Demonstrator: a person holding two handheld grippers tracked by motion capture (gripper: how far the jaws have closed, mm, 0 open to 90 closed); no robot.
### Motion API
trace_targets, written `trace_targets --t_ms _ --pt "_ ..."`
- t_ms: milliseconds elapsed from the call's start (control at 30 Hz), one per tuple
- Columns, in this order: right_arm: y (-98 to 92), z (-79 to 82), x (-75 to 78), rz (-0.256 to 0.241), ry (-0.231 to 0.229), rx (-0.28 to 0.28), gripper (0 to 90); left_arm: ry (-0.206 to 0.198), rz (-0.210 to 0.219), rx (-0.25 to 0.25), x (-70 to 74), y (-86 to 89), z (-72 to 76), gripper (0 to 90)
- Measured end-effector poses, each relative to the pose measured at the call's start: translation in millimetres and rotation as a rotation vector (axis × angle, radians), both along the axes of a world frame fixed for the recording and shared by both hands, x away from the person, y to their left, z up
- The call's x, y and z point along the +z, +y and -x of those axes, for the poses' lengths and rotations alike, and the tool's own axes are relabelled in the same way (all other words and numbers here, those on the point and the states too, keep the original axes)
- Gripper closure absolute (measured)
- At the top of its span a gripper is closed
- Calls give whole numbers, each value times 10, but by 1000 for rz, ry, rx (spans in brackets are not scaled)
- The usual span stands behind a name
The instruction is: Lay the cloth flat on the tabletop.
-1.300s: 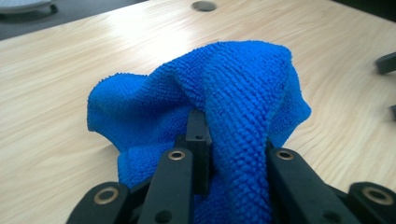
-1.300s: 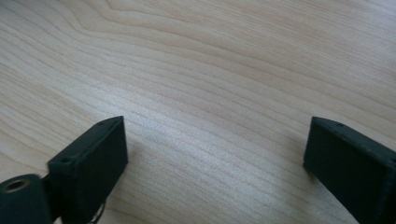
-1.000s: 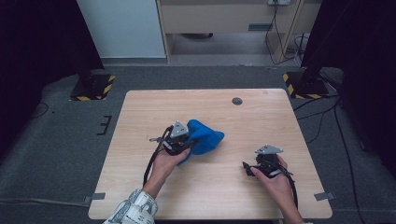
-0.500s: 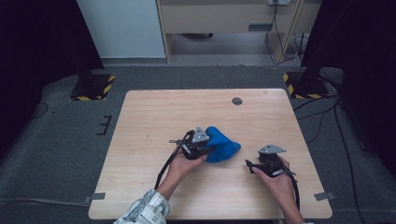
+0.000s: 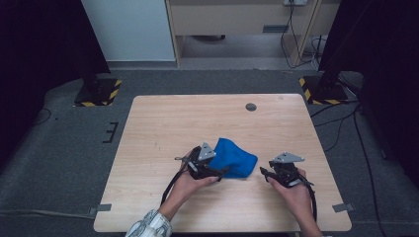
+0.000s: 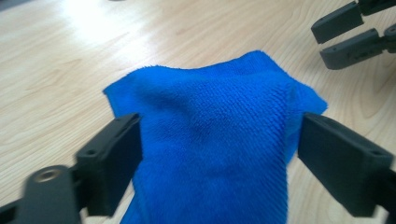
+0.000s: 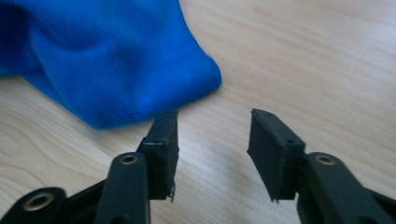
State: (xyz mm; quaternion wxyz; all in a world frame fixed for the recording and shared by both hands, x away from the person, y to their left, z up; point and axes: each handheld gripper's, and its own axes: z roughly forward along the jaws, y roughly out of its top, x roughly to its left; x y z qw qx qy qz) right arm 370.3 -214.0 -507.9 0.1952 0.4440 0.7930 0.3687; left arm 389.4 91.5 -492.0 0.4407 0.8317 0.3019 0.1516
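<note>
- My left gripper (image 6: 219, 154), jaws spread wide, straddles the blue microfibre cloth (image 6: 219, 140) without pinching it.
- My right gripper (image 7: 212, 149), jaws parted and empty, sits just beside the cloth's edge.
- The cloth lies bunched on the wooden worktop (image 5: 163, 123).

Looking down and forward from high above the near edge of the table (image 5: 163, 118), with both gripper views very close and low over the blue cloth (image 5: 236, 157), from its left and from its right, sharing this cloth (image 6: 219, 140) (image 7: 102, 60).
</note>
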Motion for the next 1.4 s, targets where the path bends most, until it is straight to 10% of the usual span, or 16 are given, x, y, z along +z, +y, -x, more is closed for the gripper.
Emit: trace_targets --t_ms 233,667,1400 --pt "124 -134 235 -14 -34 53 718 -39 15 57 83 495 130 179" --pt "669 -587 427 21 -41 131 666 -11 26 181 19 1125 185 436" --pt "1211 -761 317 48 55 188 477 12 6 199 -59 1227 258 443"
